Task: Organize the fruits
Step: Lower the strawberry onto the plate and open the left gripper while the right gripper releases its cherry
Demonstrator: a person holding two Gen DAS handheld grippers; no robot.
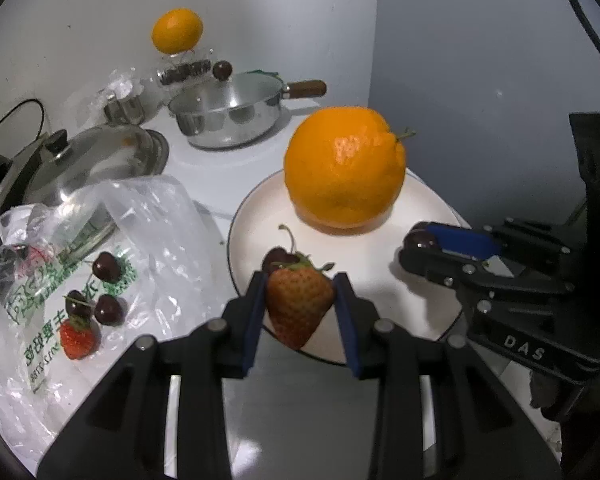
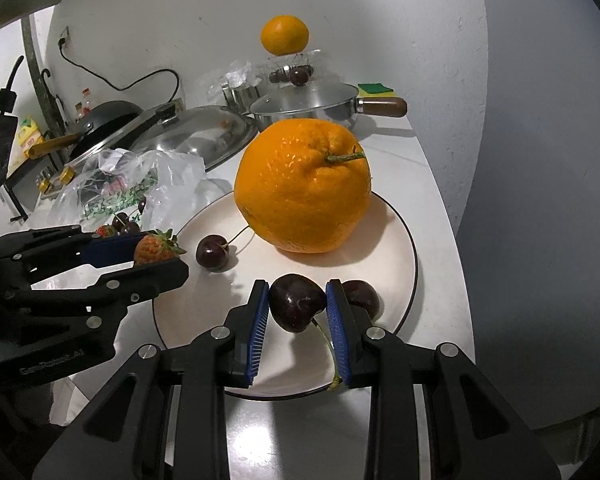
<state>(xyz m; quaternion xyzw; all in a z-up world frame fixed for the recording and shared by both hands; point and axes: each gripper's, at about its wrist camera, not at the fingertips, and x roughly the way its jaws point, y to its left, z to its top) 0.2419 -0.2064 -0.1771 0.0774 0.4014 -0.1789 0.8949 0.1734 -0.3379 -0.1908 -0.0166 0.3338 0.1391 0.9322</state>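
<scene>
White wall (image 2: 400,20) (scuffed) behind white counter (image 2: 432,208).

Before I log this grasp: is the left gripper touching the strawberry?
Touching. The left wrist view shows the strawberry pinched in the left gripper, both blue pads pressed against its sides, over the plate.

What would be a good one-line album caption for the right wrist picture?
Right gripper holds a dark cherry over a white plate bearing a big orange.

Shiny metal, glossy fruit, crinkly plastic.
Polished steel pot (image 1: 228,120) with wood handle; dimpled orange (image 2: 304,184); glossy cherry (image 2: 297,307); clear plastic bag (image 1: 100,248); smooth glazed plate (image 2: 396,248).
</scene>
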